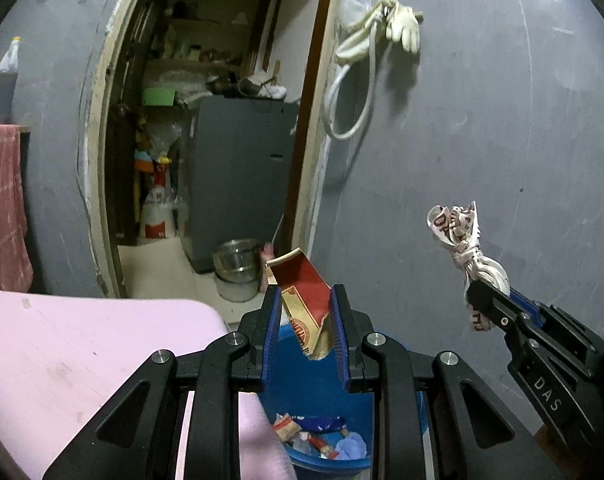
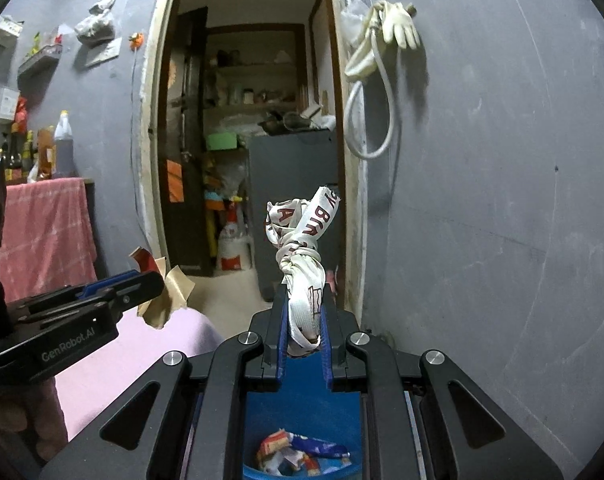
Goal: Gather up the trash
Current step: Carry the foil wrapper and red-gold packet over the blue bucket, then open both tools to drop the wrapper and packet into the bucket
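- The left gripper (image 1: 305,320), black with blue-lined fingers (image 1: 271,332), is clamped on a torn red-and-gold cardboard packet (image 1: 304,300); the packet stands tilted between the pads, its ragged lower end hanging below them and its upper flap rising above the tips.
- The right gripper (image 2: 304,328), of the same build, is pinched nearly closed on a knotted white plastic wrapper with dark red lettering (image 2: 302,264); the knot sits just above the fingertips and the loose ends fan upward.
- Under both grippers lies a round blue plastic bin (image 1: 322,392), holding crumpled wrappers in red, white and blue; each held piece hangs above its open mouth.
- From the left wrist view, the right gripper (image 1: 476,294) reaches in from the right, well apart from the left one.
- A pale pink cloth-covered surface (image 1: 81,360) borders the bin on the left, its edge touching or overlapping the rim.
- A bare grey wall (image 1: 482,140) stands behind the bin on the right; an open doorway (image 1: 221,120) to a cluttered storeroom is straight ahead.
- A steel bucket (image 1: 237,260) stands on the floor at the doorway.
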Tool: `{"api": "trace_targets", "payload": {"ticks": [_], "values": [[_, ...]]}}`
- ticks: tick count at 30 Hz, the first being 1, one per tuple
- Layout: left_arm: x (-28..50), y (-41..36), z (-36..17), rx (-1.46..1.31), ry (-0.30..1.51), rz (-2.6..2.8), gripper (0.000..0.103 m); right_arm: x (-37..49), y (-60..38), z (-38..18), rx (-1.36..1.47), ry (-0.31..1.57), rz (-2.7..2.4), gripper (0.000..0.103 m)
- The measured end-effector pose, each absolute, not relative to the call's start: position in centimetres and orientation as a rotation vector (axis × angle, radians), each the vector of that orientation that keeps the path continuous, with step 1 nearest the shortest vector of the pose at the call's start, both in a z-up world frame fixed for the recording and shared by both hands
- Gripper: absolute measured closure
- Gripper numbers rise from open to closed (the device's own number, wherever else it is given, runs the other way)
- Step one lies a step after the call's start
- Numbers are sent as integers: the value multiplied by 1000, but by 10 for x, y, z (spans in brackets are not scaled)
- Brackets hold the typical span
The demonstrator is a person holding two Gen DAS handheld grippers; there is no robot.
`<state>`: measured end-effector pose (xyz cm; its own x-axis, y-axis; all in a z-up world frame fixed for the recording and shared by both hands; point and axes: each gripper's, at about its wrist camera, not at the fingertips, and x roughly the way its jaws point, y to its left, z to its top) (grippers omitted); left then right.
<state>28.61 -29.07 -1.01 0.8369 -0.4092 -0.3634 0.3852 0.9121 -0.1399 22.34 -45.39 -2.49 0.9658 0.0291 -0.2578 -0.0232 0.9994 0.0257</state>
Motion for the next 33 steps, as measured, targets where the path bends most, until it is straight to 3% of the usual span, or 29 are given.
{"api": "trace_targets", "payload": {"ticks": [24, 33], "values": [[333, -334, -91, -22, 781, -373, 82, 260, -486, -82, 160, 561, 45, 90], [340, -333, -98, -32, 834, -363, 82, 268, -488, -87, 182, 613, 47, 80]]}}
